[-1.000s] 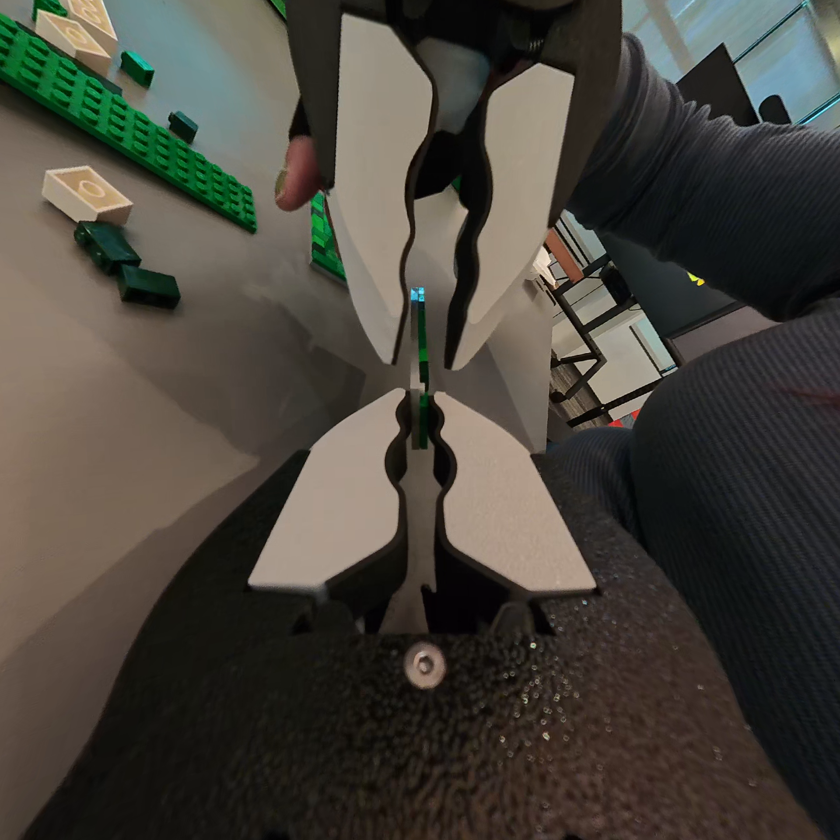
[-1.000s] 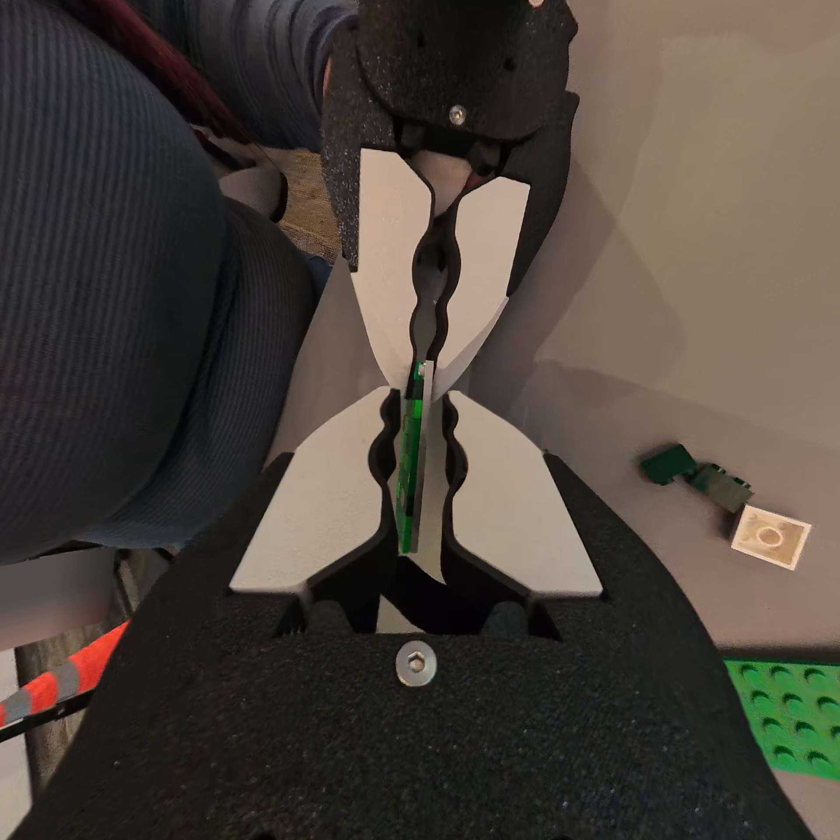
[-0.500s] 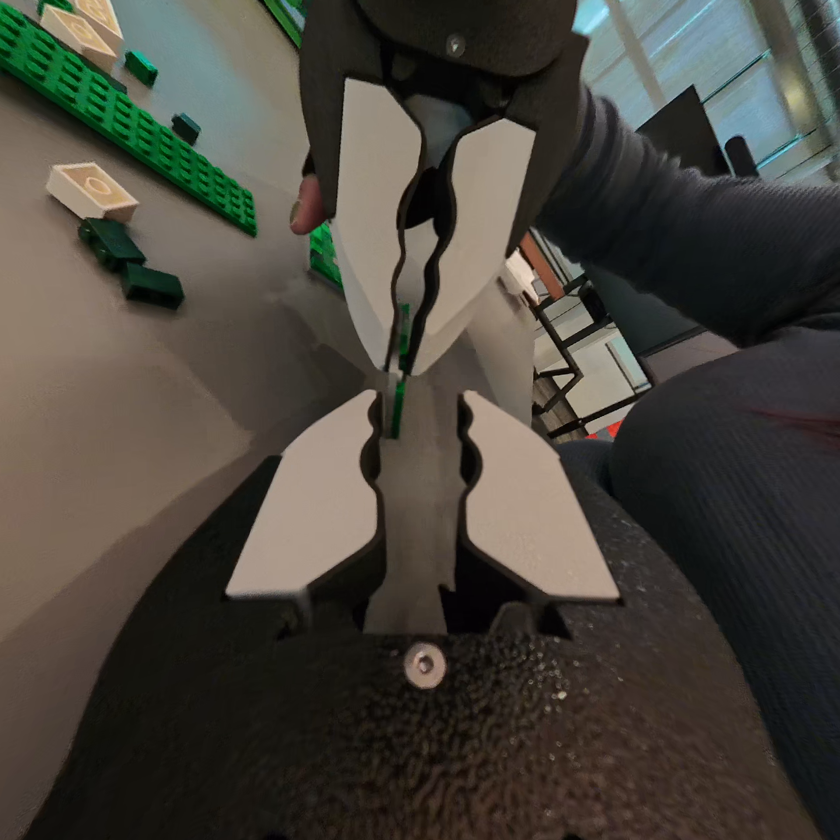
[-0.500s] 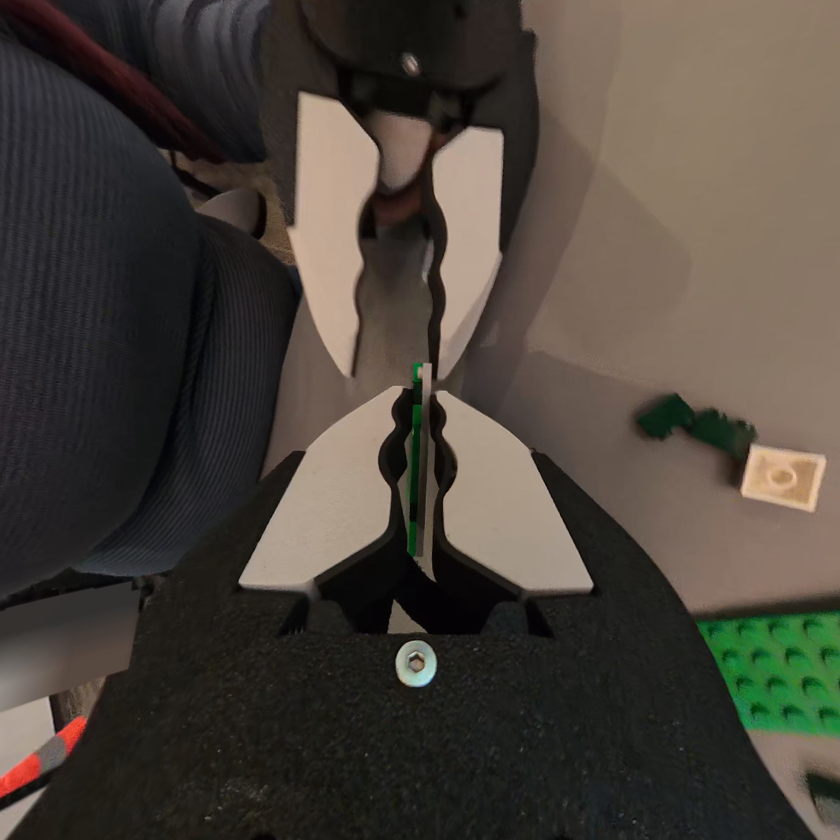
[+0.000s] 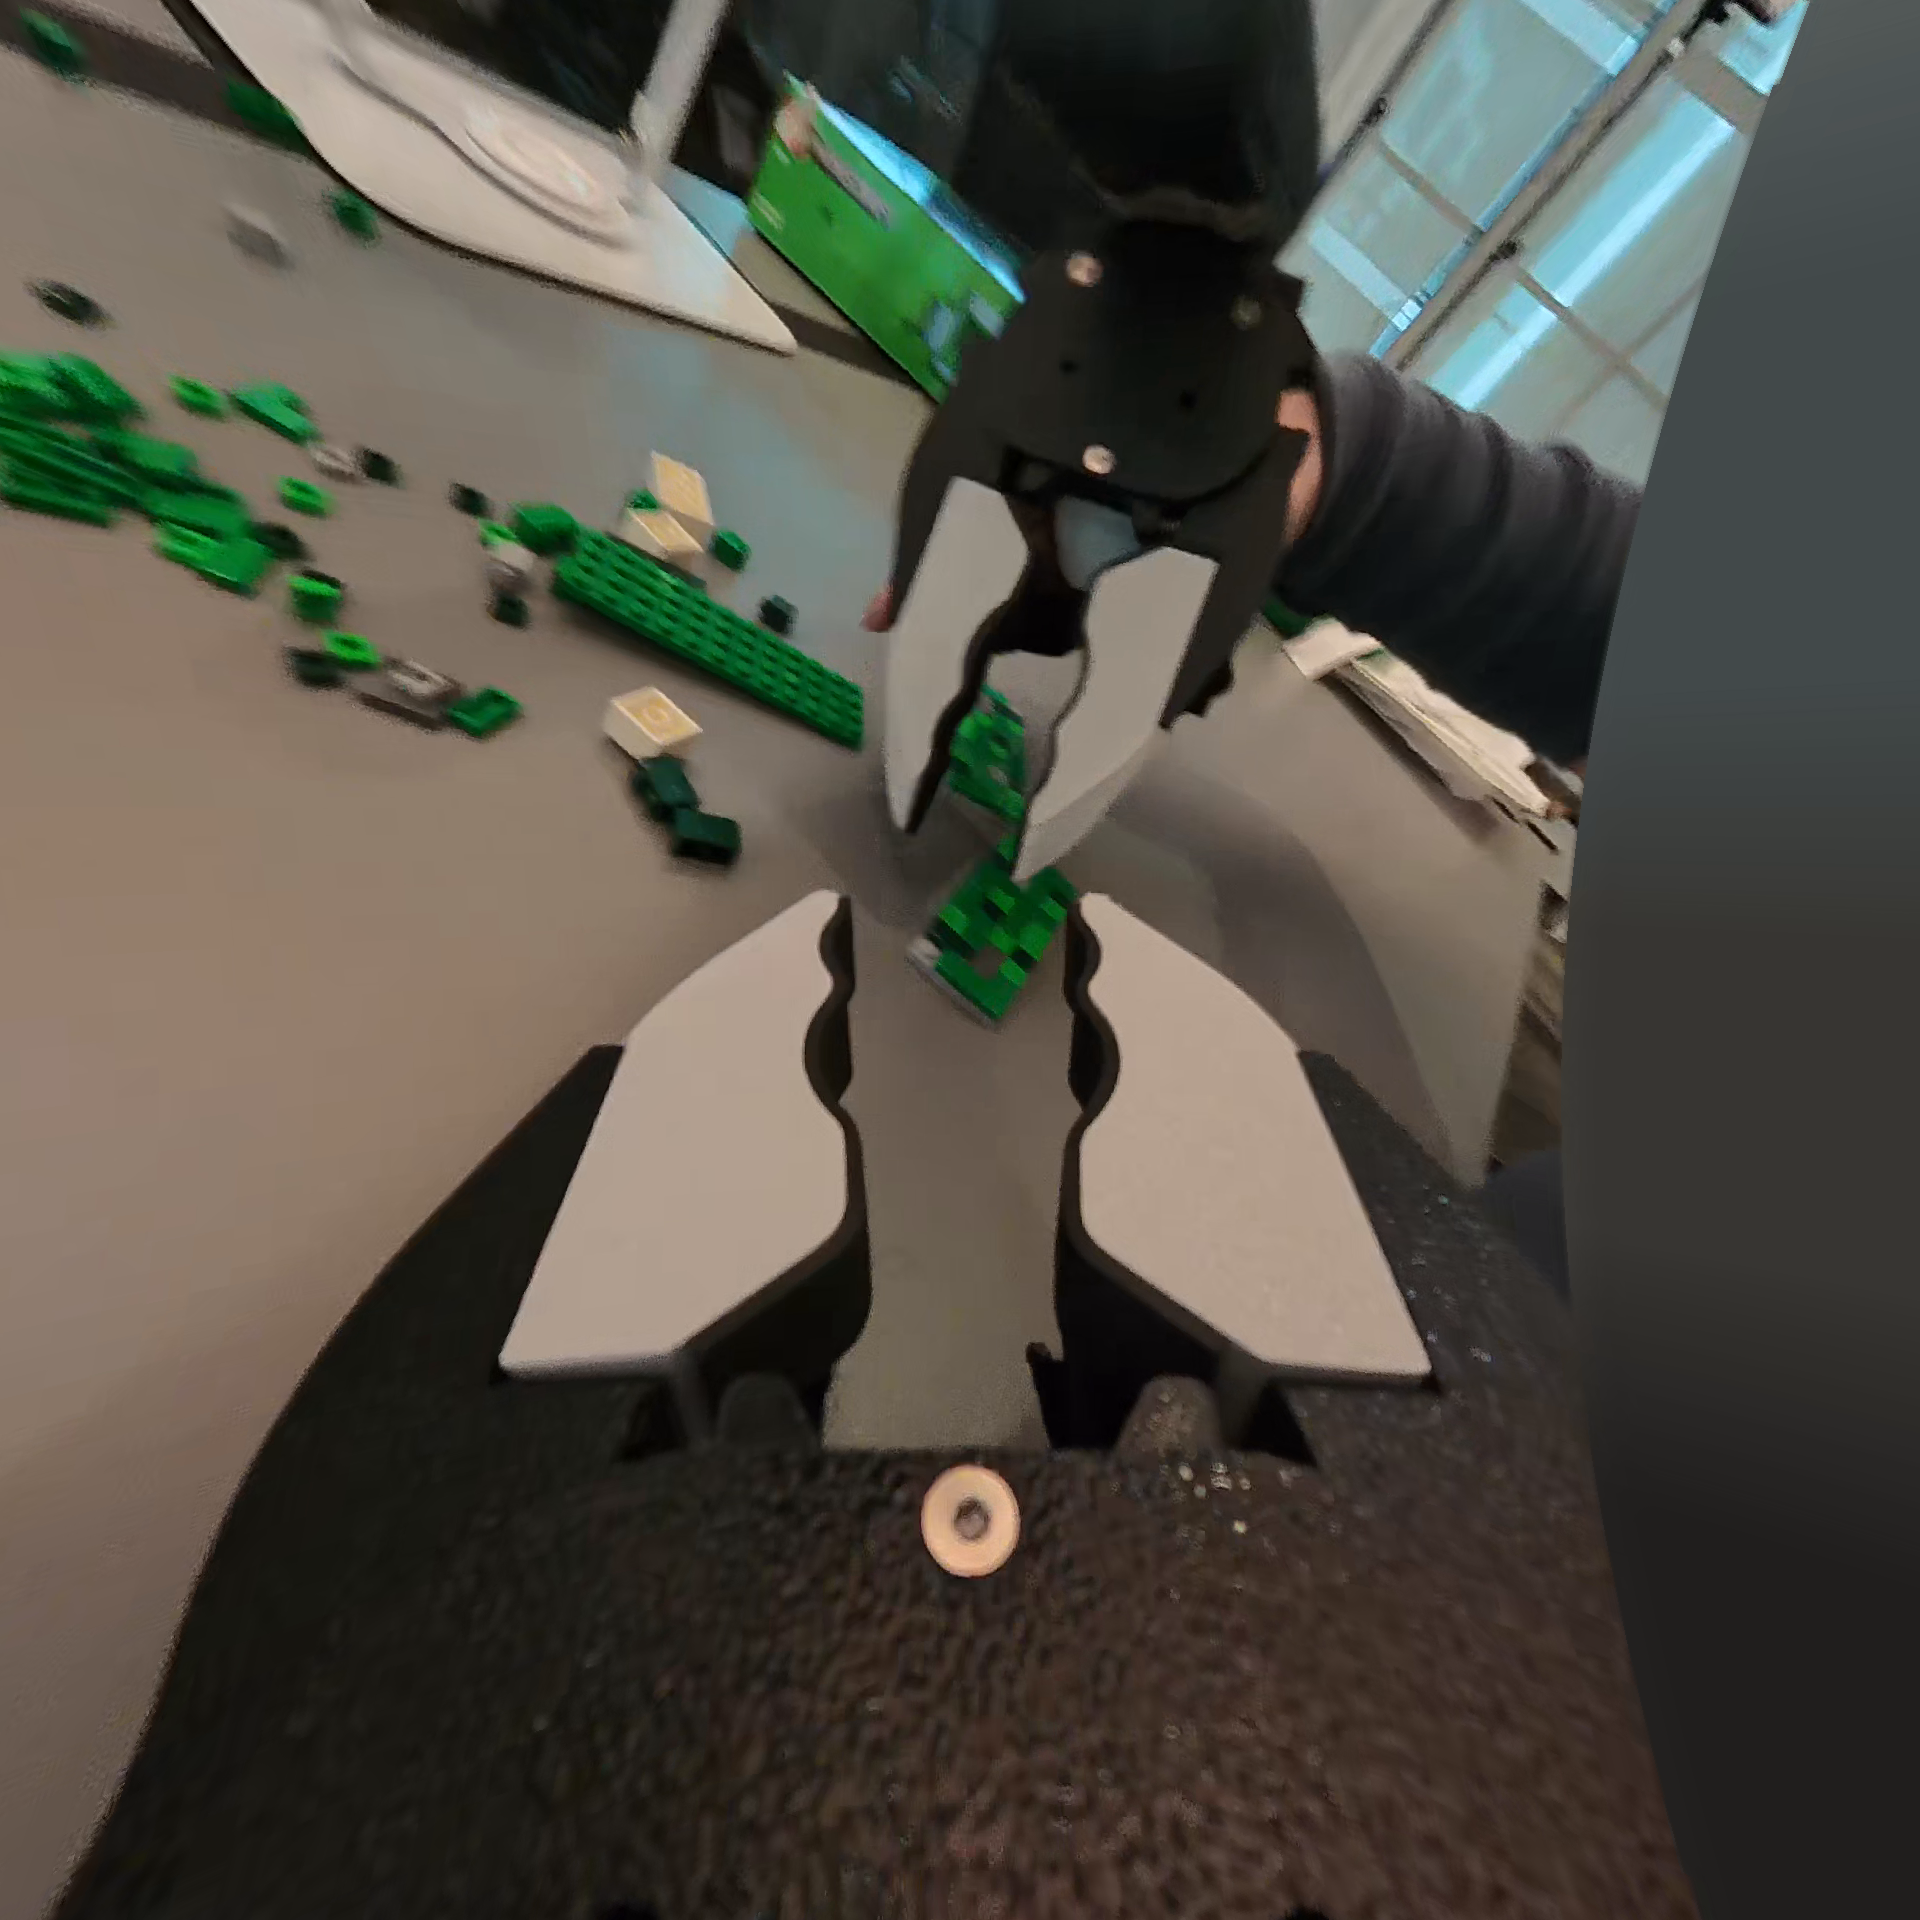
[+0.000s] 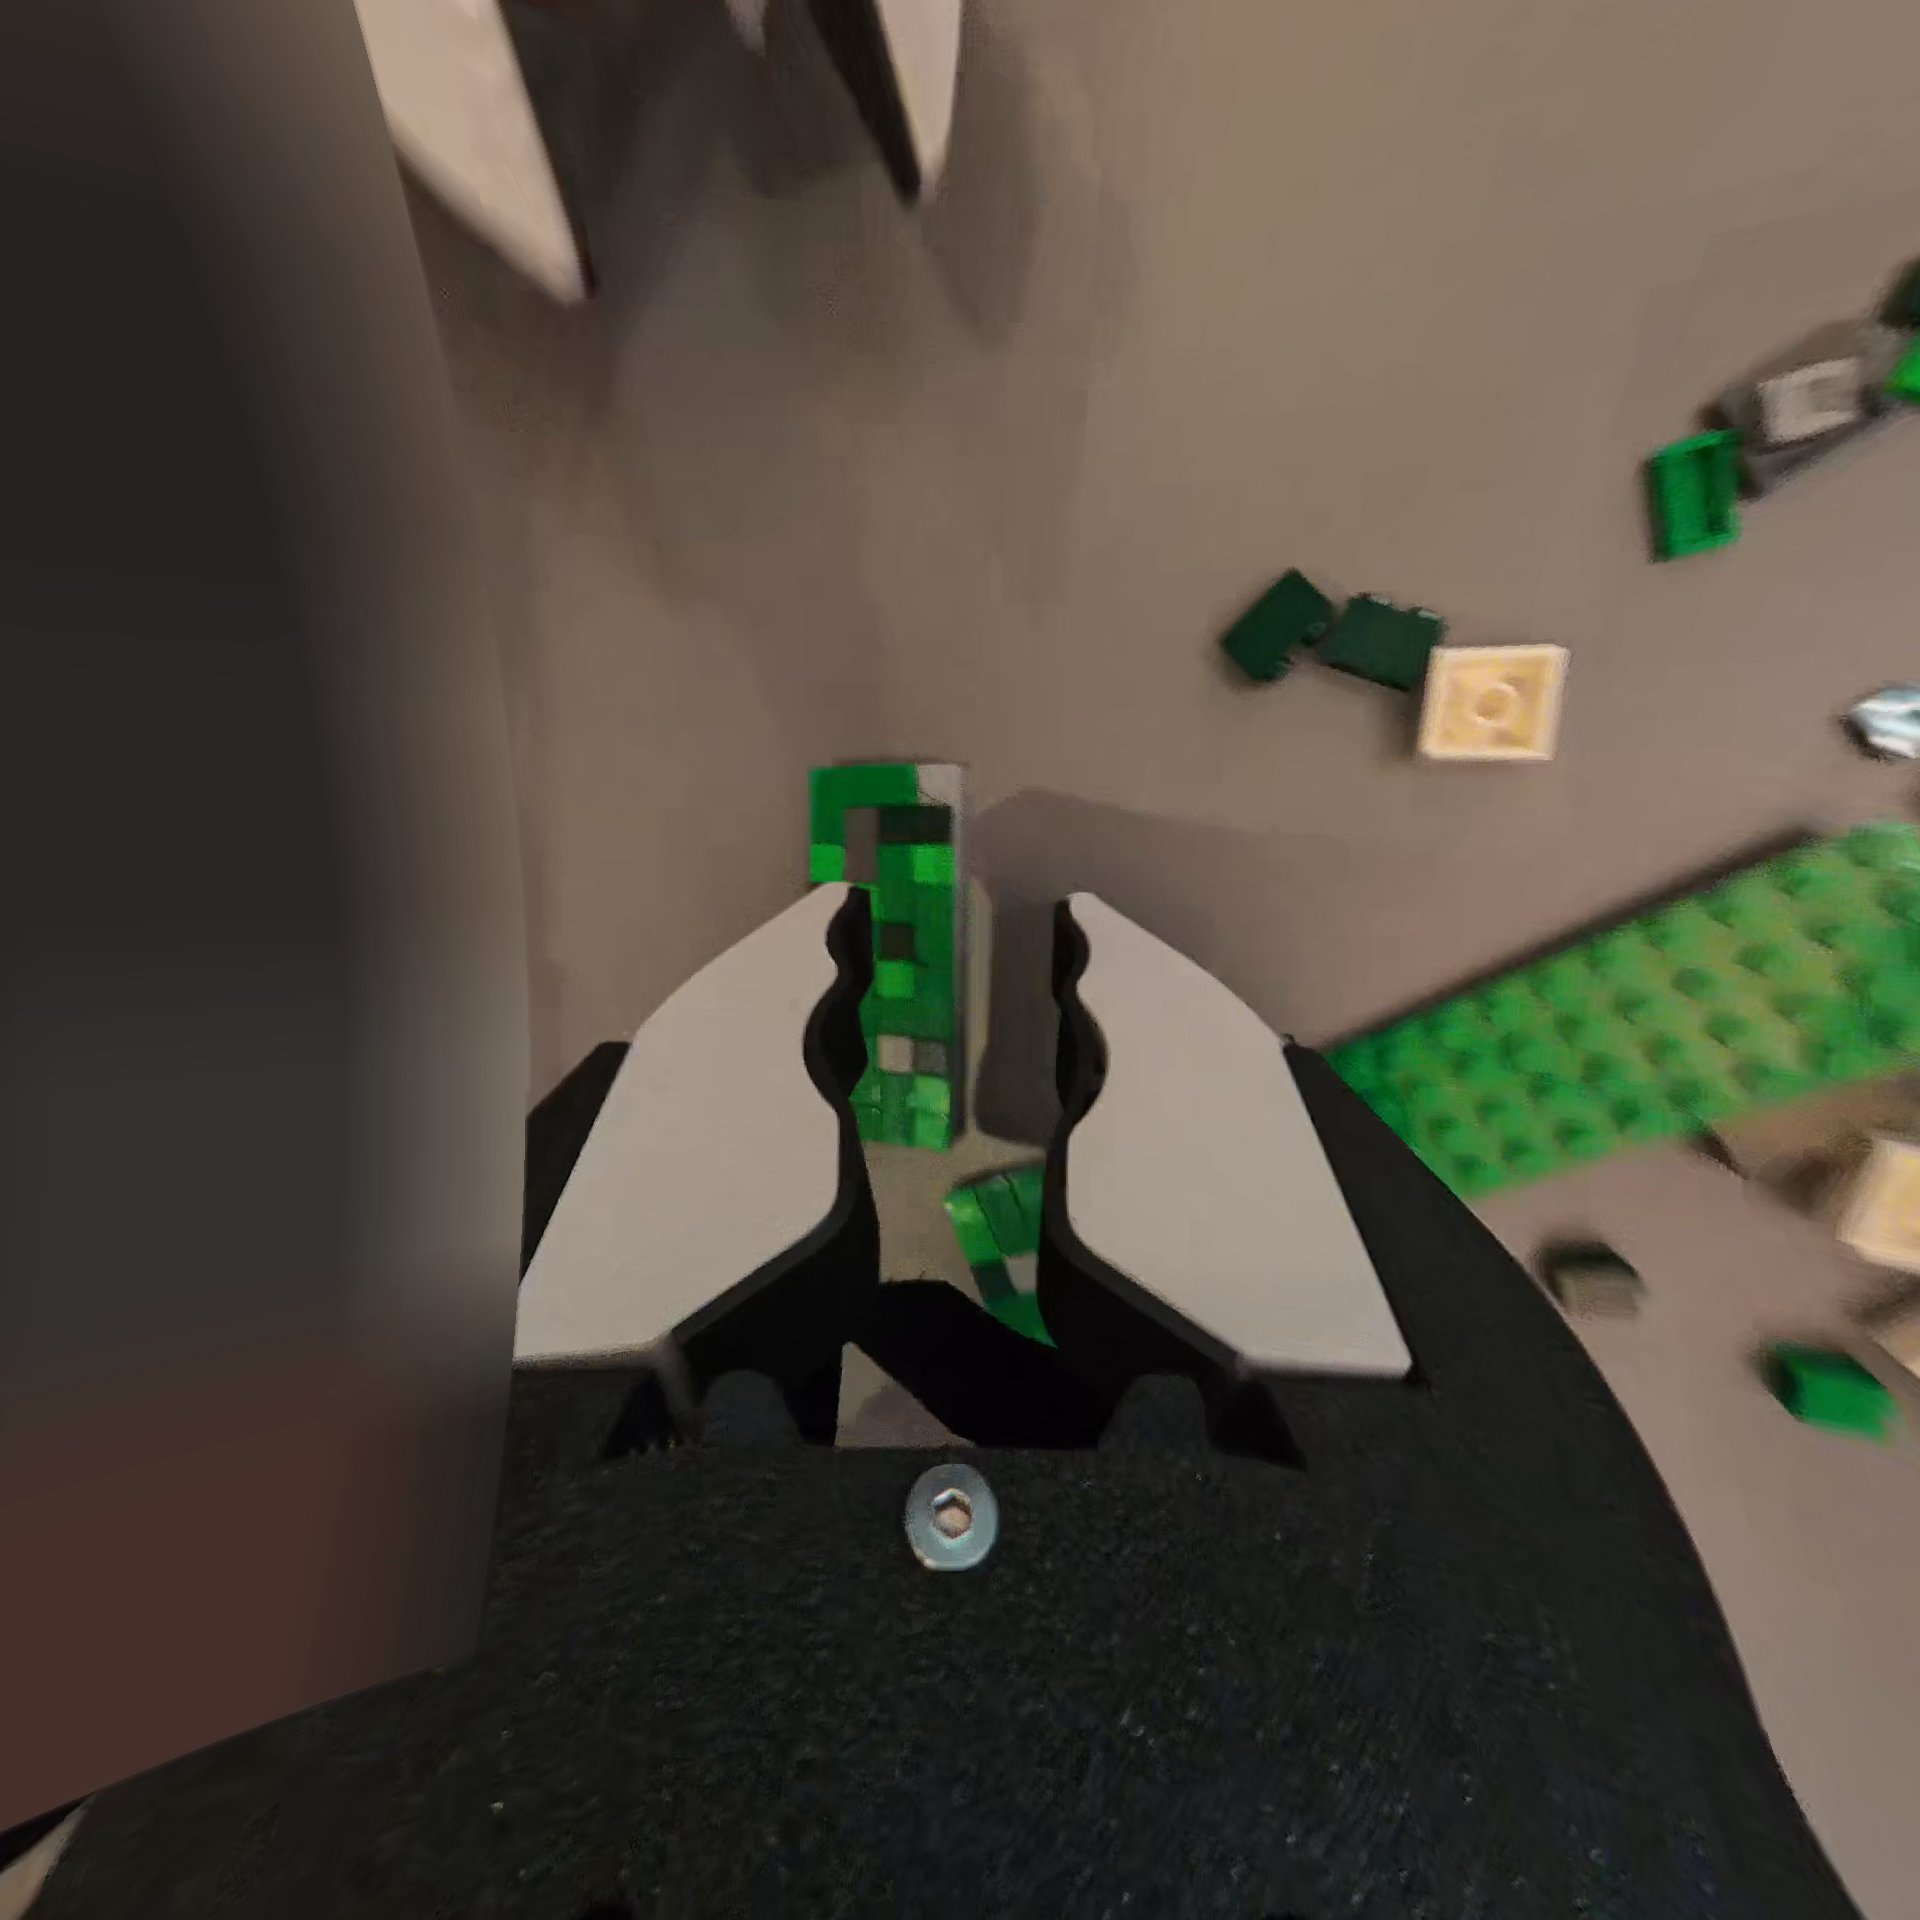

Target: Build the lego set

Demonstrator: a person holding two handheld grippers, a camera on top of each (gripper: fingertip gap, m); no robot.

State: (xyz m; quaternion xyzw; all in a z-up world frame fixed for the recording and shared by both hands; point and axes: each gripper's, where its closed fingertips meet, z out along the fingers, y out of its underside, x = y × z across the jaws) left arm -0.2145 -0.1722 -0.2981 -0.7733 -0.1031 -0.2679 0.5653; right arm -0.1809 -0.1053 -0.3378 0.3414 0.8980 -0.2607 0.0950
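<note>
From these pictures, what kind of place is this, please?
Probably an office or lab desk used for brick building: a grey table strewn with green toy bricks and a studded green baseplate, a monitor stand base, and large windows behind.

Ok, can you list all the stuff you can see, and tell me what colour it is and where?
Pixel-patterned green tile: one, between the open right jaws, looks unclamped.
Green baseplate: one long, on the grey table.
Tan bricks: a few, by the baseplate.
Dark green bricks: two, beside a tan one.
Loose green pieces: many, far left.
Green box: one, at the back.
Left gripper: jaws open.
Right gripper: jaws open.
Sleeve: dark.
</note>
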